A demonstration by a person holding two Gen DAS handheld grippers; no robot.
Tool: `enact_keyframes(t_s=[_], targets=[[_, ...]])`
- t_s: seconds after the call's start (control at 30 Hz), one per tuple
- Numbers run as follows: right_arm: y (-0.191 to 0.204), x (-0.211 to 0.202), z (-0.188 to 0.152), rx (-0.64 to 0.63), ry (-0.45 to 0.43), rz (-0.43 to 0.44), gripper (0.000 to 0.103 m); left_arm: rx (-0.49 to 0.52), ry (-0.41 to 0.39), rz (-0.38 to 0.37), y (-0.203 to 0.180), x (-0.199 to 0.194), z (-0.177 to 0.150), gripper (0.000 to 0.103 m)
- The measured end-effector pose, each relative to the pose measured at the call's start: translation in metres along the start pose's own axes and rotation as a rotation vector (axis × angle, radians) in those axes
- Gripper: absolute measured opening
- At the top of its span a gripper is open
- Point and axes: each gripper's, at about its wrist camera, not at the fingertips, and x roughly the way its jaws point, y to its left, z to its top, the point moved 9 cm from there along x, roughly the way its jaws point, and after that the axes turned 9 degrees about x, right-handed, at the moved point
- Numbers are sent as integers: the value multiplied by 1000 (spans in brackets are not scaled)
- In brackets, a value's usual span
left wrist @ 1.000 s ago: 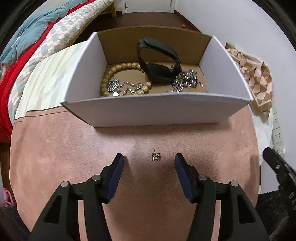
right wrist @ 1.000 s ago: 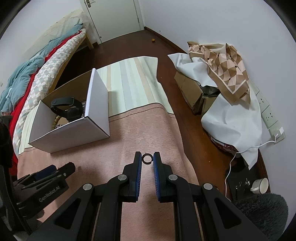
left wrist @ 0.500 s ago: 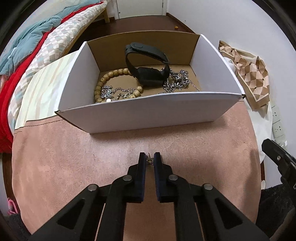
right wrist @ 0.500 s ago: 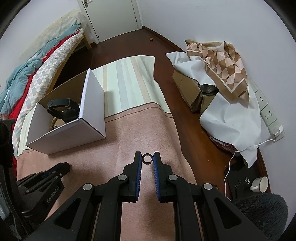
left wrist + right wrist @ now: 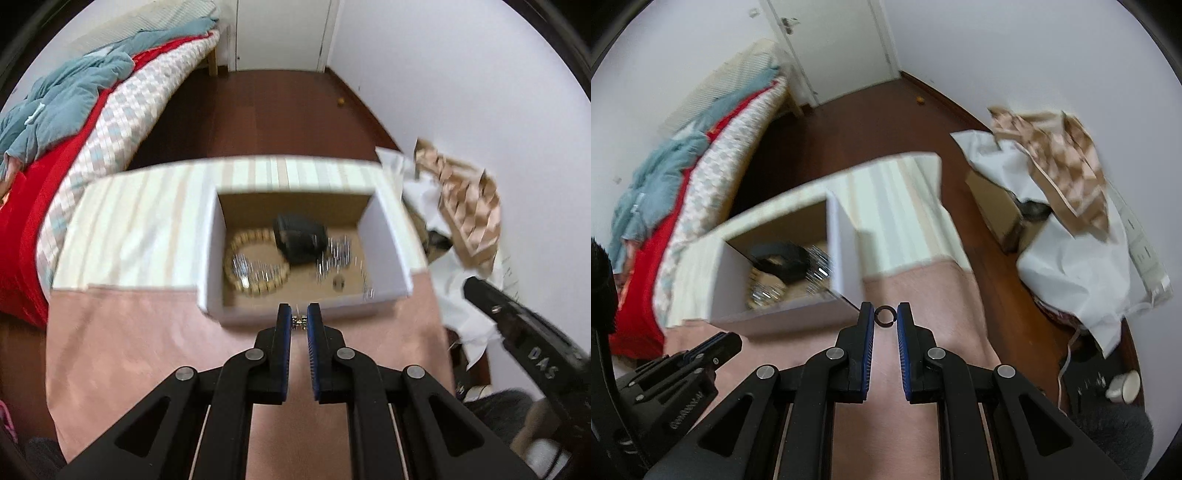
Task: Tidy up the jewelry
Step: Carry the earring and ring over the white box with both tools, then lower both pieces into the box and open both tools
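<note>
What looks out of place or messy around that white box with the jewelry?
Inside the white box the bead bracelet, black band and silver chains lie jumbled together, partly overlapping. Beside the mat, white sheets and a patterned paper bag are slumped over a cardboard box on the floor. Nothing looks broken or spilled.

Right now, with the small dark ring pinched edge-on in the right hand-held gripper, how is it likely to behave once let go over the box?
The small dark ring looks rigid: it keeps a round outline between the right hand-held gripper's pads. It is thin and probably very light. Being round, it may roll or bounce inside the white cardboard box, so a low release seems safer.
</note>
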Motion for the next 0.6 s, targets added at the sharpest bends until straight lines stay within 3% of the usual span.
enact_keyframes(t_s=[0.13, 0.27, 0.6], targets=[[39, 3, 31, -37, 14, 81, 13, -23, 1, -8, 18, 4, 32, 6], [70, 26, 54, -95, 62, 106, 13, -13, 44, 13, 32, 26, 52, 6], [89, 92, 75, -142, 235, 54, 14, -33, 137, 63, 58, 56, 59, 10]])
